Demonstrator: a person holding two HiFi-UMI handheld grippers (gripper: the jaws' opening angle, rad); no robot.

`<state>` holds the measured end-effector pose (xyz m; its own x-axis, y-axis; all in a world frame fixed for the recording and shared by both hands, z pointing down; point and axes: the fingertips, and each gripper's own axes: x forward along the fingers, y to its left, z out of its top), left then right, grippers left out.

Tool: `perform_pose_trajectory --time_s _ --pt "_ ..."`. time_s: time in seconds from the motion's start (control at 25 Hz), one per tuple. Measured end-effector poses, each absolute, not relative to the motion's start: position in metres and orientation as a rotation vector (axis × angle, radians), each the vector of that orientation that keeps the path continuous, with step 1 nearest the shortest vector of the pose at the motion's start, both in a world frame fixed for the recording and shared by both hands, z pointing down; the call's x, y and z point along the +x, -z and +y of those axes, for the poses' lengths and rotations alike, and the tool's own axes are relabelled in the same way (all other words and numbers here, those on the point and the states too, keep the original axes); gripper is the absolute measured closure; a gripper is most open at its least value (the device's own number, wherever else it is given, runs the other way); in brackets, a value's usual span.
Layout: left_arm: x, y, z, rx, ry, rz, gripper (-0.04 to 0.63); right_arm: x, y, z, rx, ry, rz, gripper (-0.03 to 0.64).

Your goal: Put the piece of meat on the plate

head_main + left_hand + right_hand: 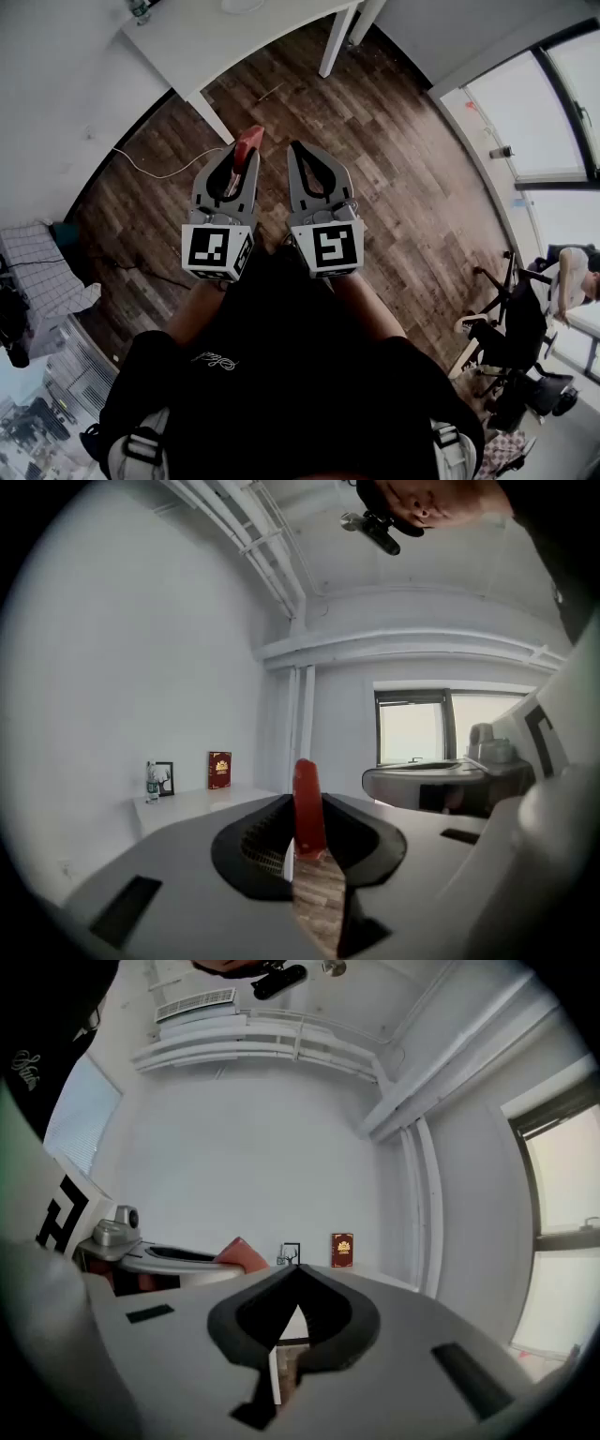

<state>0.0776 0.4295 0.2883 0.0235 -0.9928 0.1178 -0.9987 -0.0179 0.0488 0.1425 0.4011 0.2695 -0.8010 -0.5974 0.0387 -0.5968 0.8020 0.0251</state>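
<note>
Now: your left gripper (242, 161) jaws clench meat (307, 803) low end; slab likely light, soft, slippery; right gripper (302, 150) jaws closed, empty, three o'clock.

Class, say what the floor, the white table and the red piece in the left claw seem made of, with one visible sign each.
Floor: wood or wood-look planks, matt brown, showing grain and seams. White table: smooth painted or laminated board, uniformly white. Red piece: smooth, evenly red, slightly shiny, probably plastic or rubber imitation meat.
</note>
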Motion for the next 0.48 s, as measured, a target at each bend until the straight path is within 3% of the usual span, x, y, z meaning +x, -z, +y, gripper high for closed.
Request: perform_pose_trajectory --time_s 0.48 --pt "0.057 -0.308 0.403 2.163 -0.082 -2.048 0.511 0.144 -0.294 0.375 1.051 -0.035 -2.849 0.595"
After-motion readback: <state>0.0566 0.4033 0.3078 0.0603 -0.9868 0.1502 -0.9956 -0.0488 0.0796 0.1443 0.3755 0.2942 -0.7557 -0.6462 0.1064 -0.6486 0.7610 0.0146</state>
